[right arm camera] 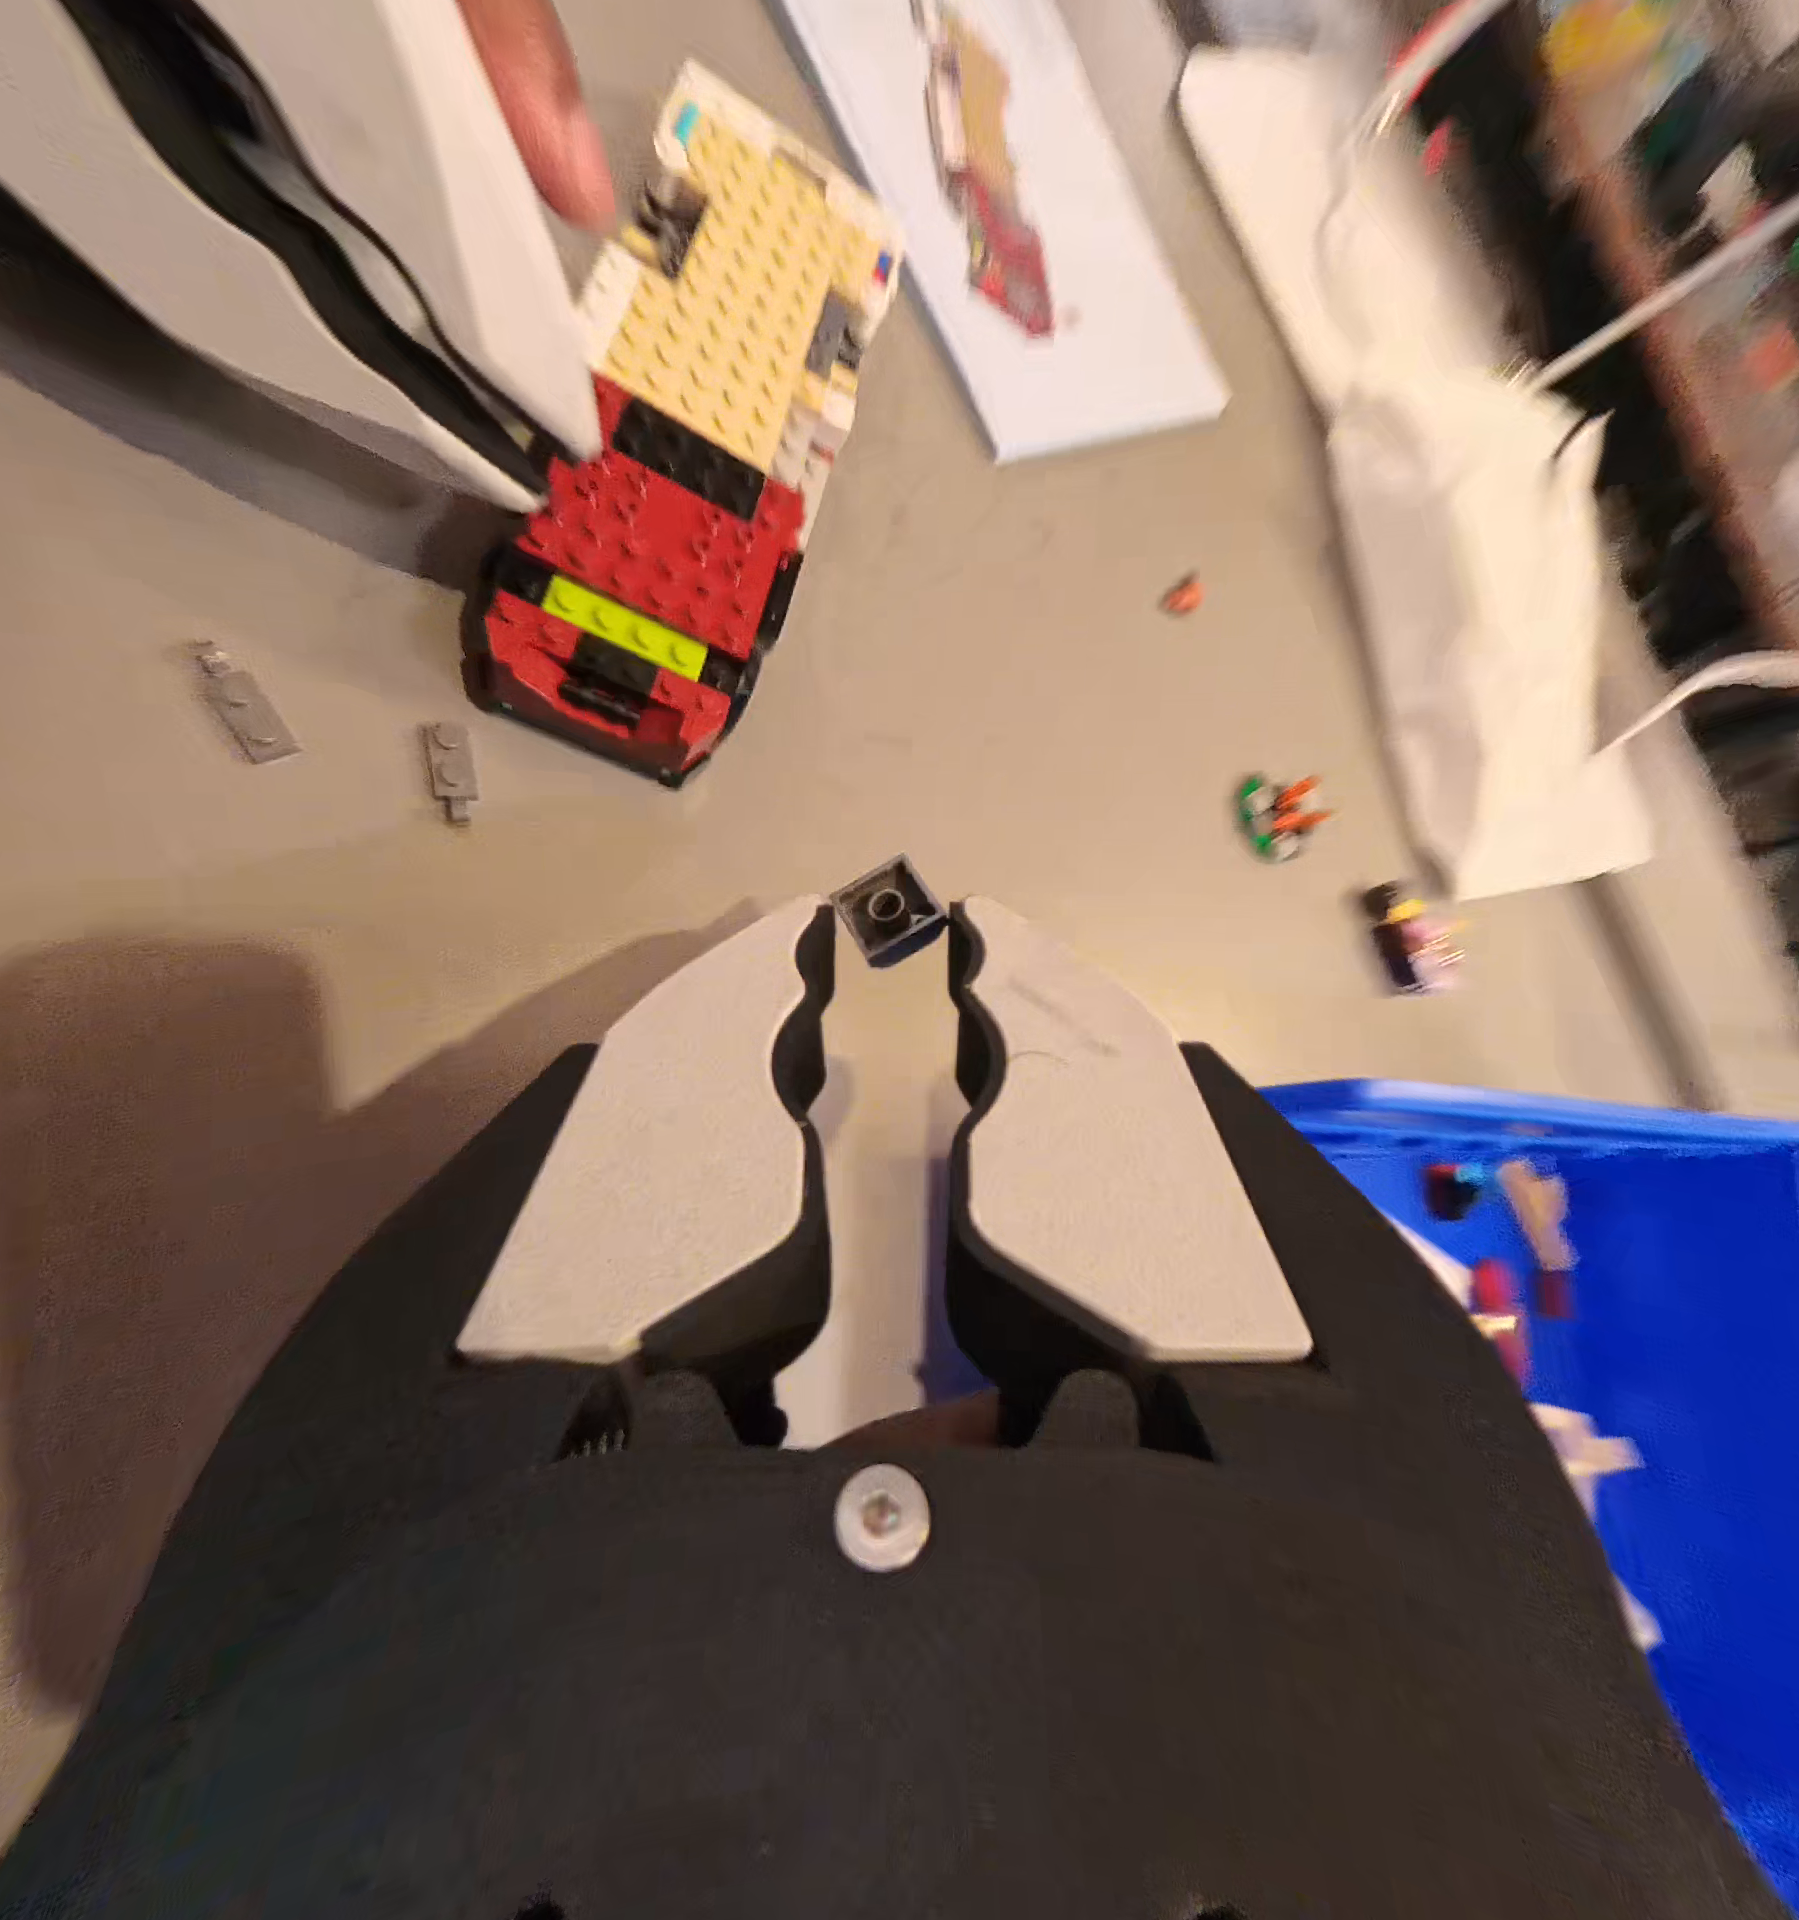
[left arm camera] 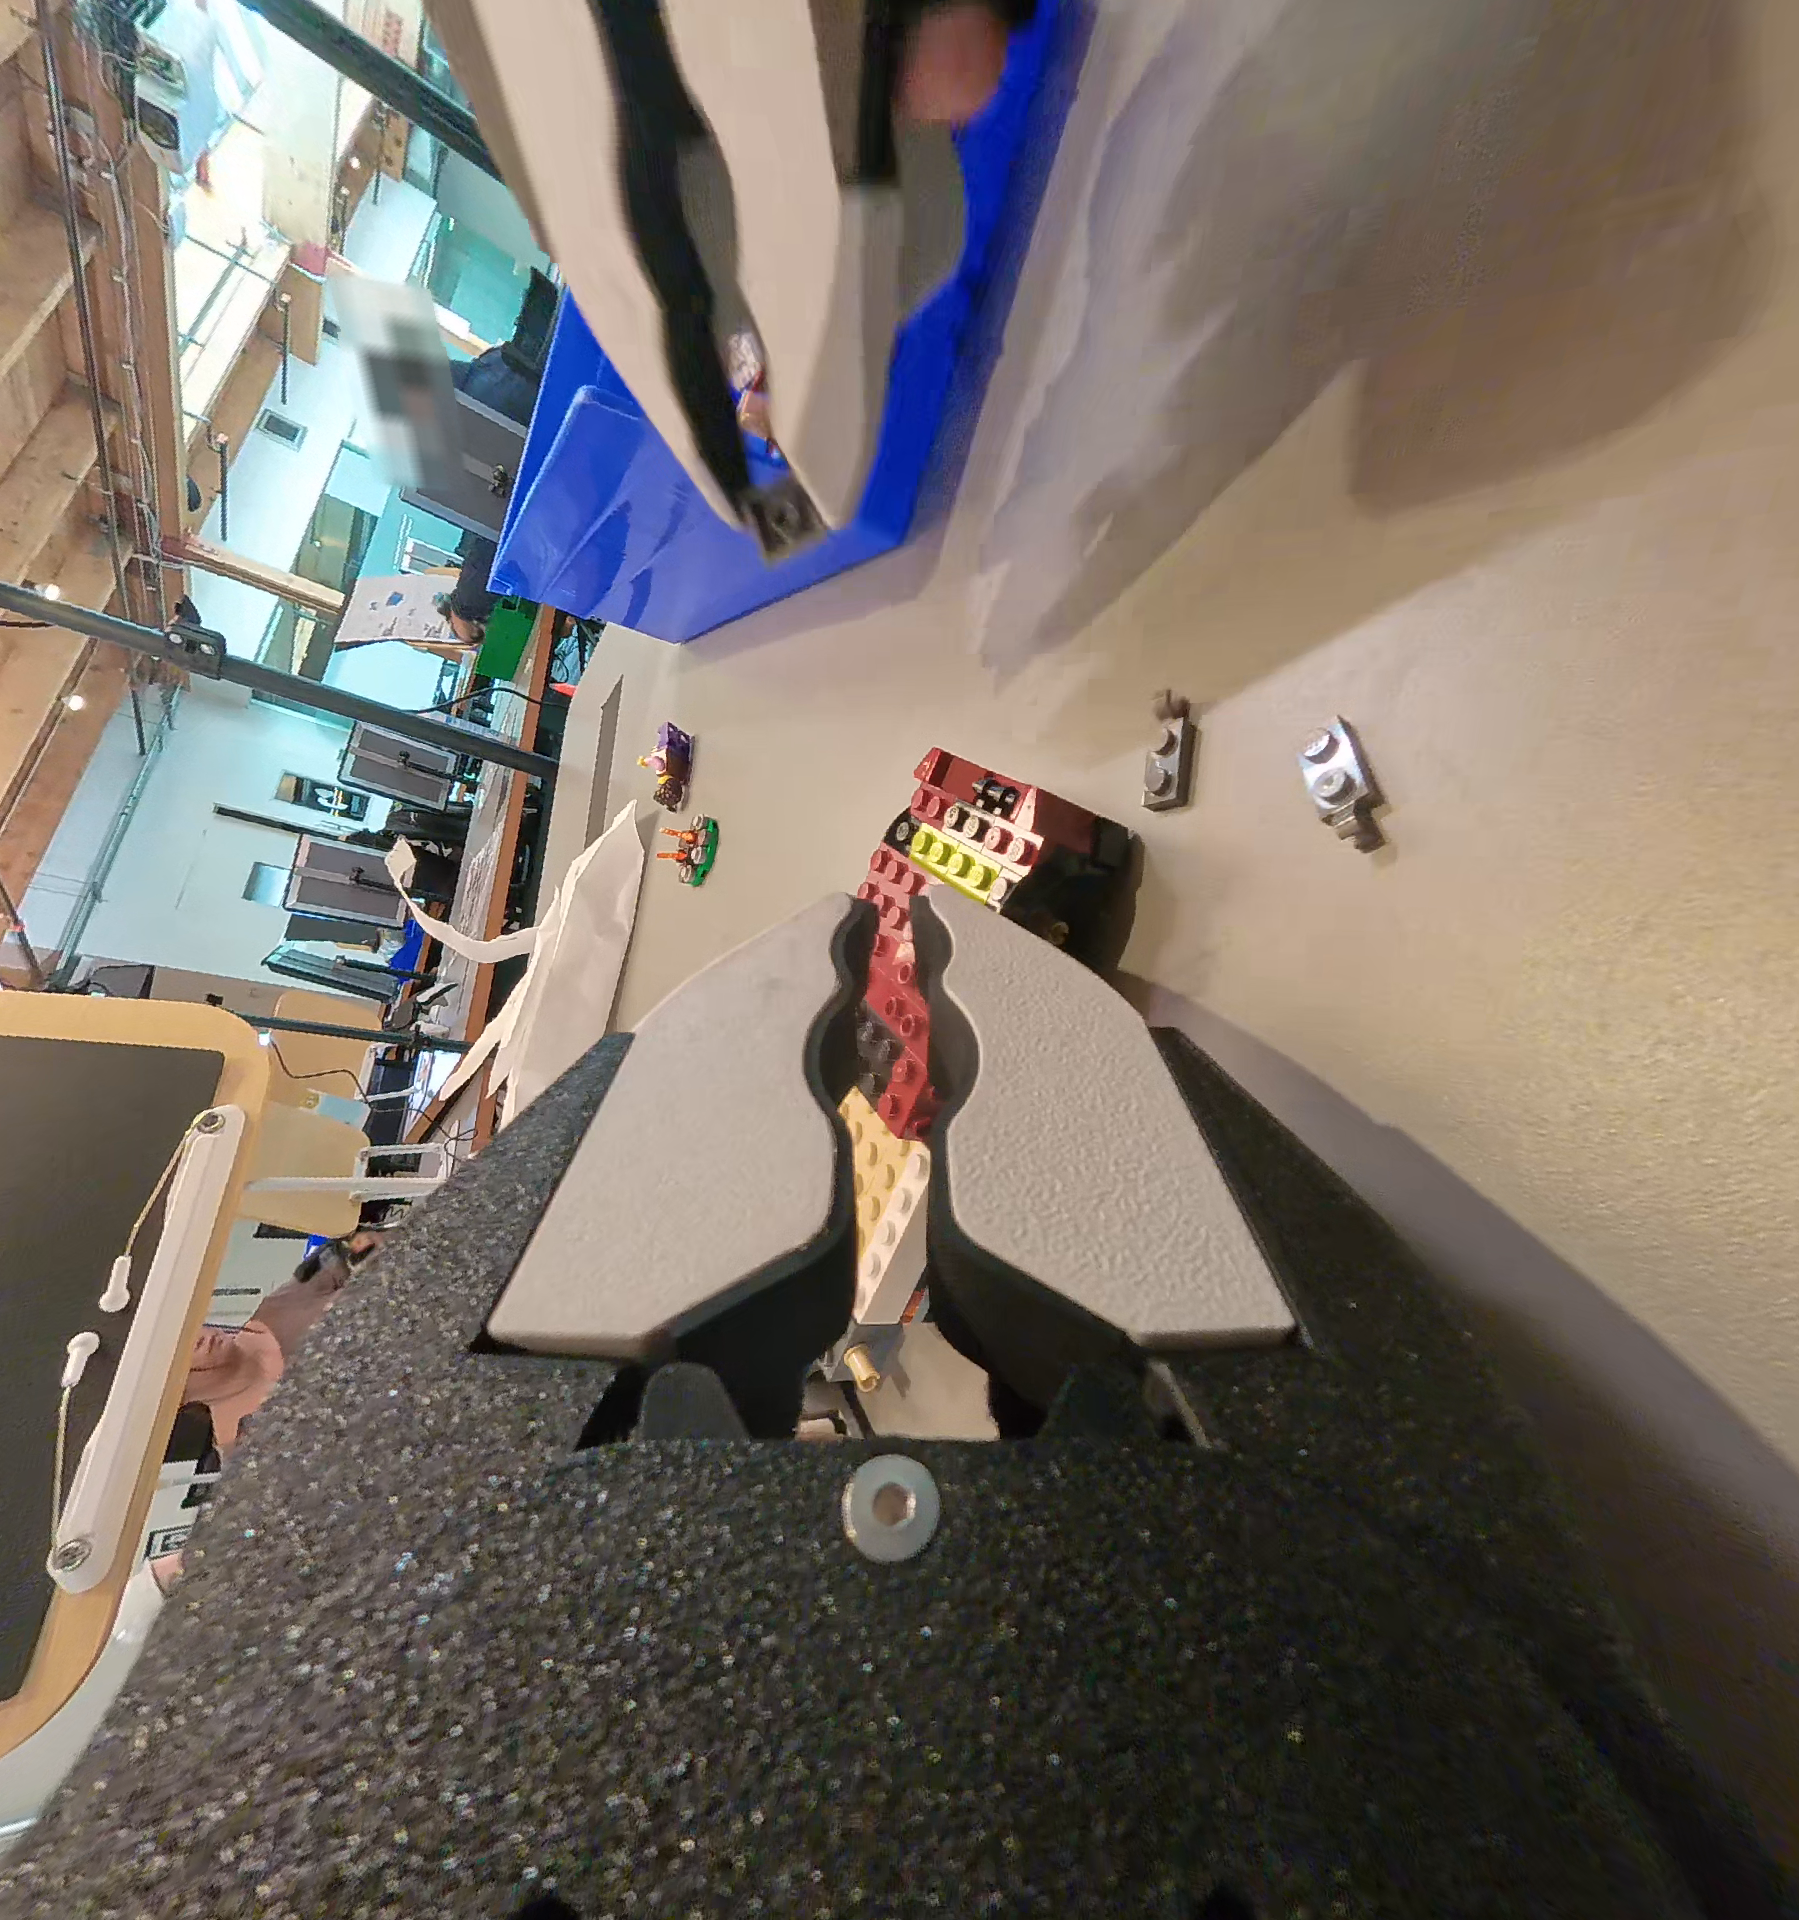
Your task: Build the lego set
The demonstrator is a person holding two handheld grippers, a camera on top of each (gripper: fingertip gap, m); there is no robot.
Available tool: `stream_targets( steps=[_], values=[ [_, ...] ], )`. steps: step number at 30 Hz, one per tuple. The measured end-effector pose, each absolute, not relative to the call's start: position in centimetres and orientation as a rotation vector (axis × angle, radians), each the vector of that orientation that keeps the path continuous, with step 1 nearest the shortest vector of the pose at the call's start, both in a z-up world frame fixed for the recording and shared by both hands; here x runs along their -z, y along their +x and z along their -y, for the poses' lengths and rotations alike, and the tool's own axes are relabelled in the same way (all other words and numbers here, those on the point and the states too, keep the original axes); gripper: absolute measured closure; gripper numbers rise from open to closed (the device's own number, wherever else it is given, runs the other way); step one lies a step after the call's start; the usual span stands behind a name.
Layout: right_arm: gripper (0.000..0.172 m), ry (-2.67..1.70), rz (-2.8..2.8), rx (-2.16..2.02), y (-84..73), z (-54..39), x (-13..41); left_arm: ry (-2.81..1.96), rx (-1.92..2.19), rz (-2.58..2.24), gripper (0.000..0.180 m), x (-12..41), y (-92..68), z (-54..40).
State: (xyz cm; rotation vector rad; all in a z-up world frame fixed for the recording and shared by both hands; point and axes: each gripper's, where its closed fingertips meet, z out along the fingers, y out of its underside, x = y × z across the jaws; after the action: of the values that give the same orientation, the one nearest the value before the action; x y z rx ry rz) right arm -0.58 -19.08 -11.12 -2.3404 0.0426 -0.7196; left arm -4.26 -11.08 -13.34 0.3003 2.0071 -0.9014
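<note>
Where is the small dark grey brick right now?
In the right wrist view, the small dark grey brick sits pinched between the right claw's fingertips, hollow underside facing the camera, above the beige table, near the blue bin.

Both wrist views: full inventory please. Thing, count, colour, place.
Brick car: 1, red, black, tan with a lime strip, on the table, clamped at its side by the left gripper.
Small brick: 1, dark grey, underside up, between the right fingertips.
Hinge plates: 2, grey, loose on the table beside the car.
Round plate with orange cones: 1, green.
Minifigure: 1, dark and purple, lying down.
Bin: 1, blue, holding loose pieces.
Booklet: 1, white, beyond the car.
Paper bag: 1, white.
Table: 1, beige.
Left gripper: fingers closed on the car.
Right gripper: fingers closed on the brick.
</note>
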Motion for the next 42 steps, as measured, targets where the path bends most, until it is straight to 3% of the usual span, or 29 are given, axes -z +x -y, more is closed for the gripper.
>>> stream_targets(
  steps=[4,20,31,35,39,42],
  values=[
    [0.146,-2.293,0.021,0.732,-1.9,19.7,9.2,0.307,0.897,-2.012,0.172,13.5,-4.3,11.2],
    [0.144,-2.459,0.012,0.275,-7.4,21.1,15.9,0.300,0.897,-2.013,0.173,13.6,-4.2,11.1],
    [0.144,-2.471,0.077,0.096,-10.7,18.7,17.2,0.309,0.891,-2.006,0.173,13.4,-4.3,11.2],
    [0.160,-2.403,-0.063,-0.010,-10.5,18.1,16.2,0.309,0.888,-2.003,0.173,13.4,-4.3,11.2],
    [0.158,-2.233,-0.465,-0.170,-7.6,18.7,15.0,0.309,0.892,-2.005,0.173,13.4,-4.3,11.2],
    [0.152,-2.219,-0.462,-0.180,-7.5,19.4,14.8,0.310,0.891,-2.007,0.173,13.5,-4.3,11.2]
  ],
)
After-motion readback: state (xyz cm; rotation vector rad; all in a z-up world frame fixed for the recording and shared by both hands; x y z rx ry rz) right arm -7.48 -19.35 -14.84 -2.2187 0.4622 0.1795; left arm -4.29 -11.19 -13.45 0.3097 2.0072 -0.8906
